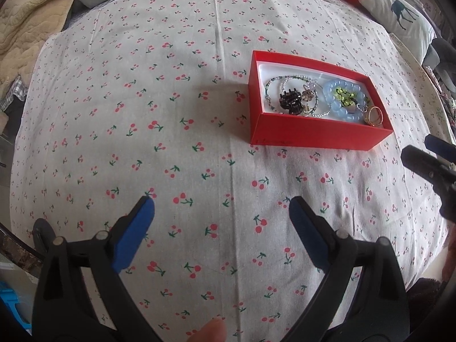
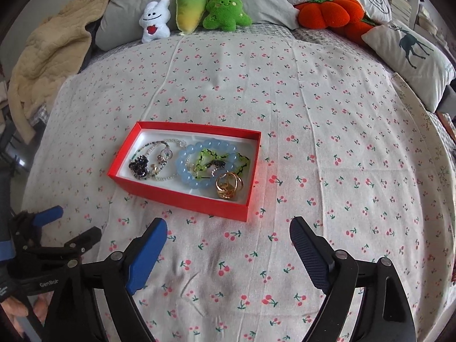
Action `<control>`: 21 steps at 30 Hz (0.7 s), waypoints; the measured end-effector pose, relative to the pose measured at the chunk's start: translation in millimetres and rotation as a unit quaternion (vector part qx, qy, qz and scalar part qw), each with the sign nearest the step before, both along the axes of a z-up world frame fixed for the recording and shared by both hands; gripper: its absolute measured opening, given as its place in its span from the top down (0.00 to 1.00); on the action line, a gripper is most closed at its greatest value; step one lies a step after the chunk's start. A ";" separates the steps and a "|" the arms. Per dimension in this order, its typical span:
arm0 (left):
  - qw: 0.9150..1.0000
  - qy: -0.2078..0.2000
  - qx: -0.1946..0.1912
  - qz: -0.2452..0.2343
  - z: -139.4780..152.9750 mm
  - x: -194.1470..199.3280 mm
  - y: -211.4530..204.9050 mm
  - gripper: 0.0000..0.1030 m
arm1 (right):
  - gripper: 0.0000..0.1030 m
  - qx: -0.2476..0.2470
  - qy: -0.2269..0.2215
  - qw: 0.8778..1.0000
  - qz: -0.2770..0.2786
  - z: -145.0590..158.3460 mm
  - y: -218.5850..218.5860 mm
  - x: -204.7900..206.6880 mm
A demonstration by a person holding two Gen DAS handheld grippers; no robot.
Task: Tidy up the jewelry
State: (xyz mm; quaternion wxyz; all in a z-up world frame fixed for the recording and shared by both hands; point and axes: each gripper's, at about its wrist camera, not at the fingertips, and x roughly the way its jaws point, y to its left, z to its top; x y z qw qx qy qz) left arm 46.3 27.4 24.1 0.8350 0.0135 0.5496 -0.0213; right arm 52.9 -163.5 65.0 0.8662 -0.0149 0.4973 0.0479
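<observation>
Jewelry (image 2: 199, 165) fills red box (image 2: 182, 199); right gripper (image 2: 228, 239) spread wide, empty

Two wrist fisheyes angled steeply down over the bed (image 1: 142, 114), red box (image 1: 313, 135) seen near in both, pillows beyond.

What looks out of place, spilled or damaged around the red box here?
Nothing stands out. All visible jewelry lies inside the red box, loosely piled, blue bead bracelet beside gold rings; nothing spilled onto the cherry-print sheet.
</observation>
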 end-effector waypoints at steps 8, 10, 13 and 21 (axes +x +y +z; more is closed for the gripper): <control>1.000 -0.005 0.006 0.003 -1.9 -10.1 -7.6 0.08 | 0.09 0.003 0.033 0.999 -0.003 -15.2 -10.0 -23.9; 1.000 -0.002 0.004 0.004 -3.1 -11.0 -8.4 0.08 | 0.09 -0.001 0.033 0.999 -0.004 -15.9 -11.5 -27.1; 1.000 0.001 0.001 0.004 -4.2 -11.7 -10.0 0.08 | 0.09 -0.009 0.034 0.999 -0.005 -16.9 -12.9 -29.9; 1.000 0.000 -0.001 0.006 -5.0 -12.2 -10.9 0.08 | 0.09 -0.009 0.036 0.999 -0.006 -17.8 -13.6 -30.3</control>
